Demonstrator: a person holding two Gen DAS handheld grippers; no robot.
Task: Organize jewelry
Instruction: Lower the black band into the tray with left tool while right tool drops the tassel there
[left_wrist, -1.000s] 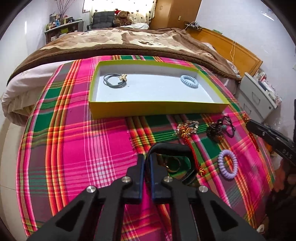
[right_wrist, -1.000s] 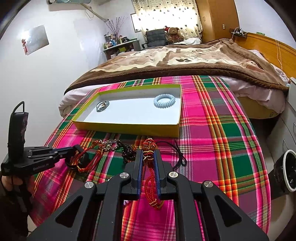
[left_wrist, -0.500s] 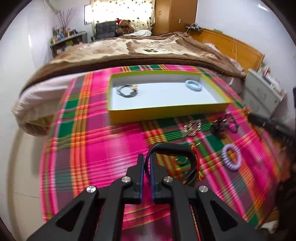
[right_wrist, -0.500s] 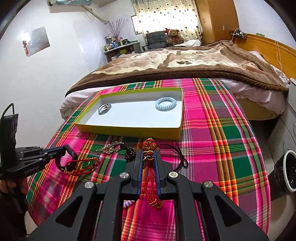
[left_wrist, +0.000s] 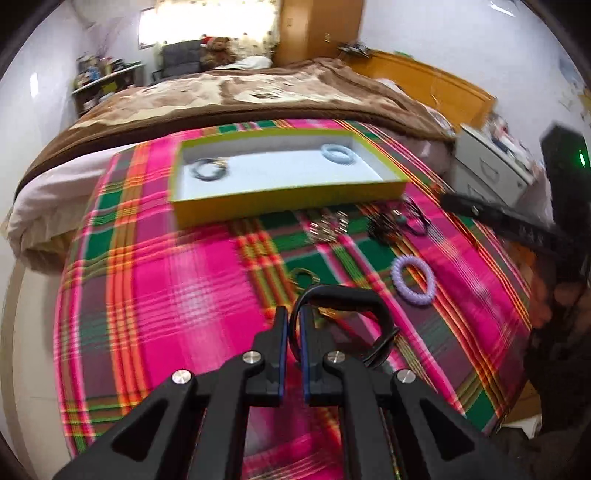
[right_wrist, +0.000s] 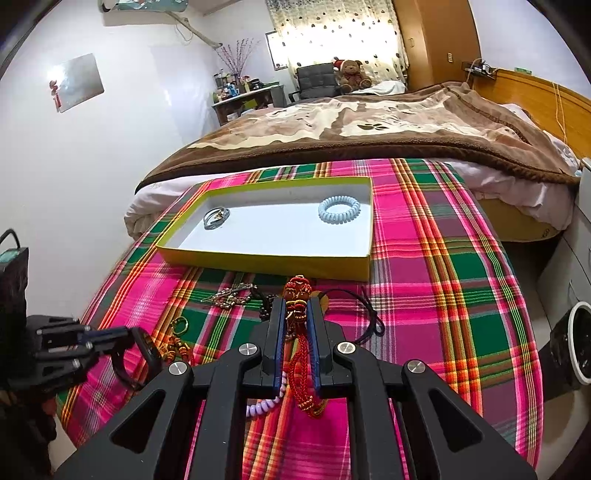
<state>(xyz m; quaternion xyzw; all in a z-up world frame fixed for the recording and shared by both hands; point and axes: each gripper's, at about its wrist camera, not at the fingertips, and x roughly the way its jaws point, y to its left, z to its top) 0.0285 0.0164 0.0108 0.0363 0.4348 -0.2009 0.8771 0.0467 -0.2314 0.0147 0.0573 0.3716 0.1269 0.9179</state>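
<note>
A shallow yellow-rimmed tray (left_wrist: 288, 206) (right_wrist: 266, 258) lies on the plaid cloth, holding a grey hair tie (left_wrist: 209, 170) (right_wrist: 216, 217) and a pale blue spiral band (left_wrist: 338, 153) (right_wrist: 339, 209). My left gripper (left_wrist: 292, 325) is shut on a black bracelet (left_wrist: 347, 295) and holds it above the cloth; it also shows in the right wrist view (right_wrist: 136, 354). My right gripper (right_wrist: 296, 314) is shut on a red beaded tassel charm (right_wrist: 297, 295). On the cloth lie a purple spiral band (left_wrist: 413, 280), a silver clip (left_wrist: 328, 229), dark beads (left_wrist: 382, 226) and gold rings (right_wrist: 179, 325).
A black cord (right_wrist: 365, 314) lies right of the right gripper. The plaid cloth (left_wrist: 166, 288) covers the bed's foot; a brown blanket (right_wrist: 369, 125) lies beyond the tray. A white drawer unit (left_wrist: 491, 166) stands at the right. The bed edge drops off at the left.
My left gripper has lifted and pulled back left with the black bracelet, its view blurred by motion. My right gripper has risen slightly with the red charm.
</note>
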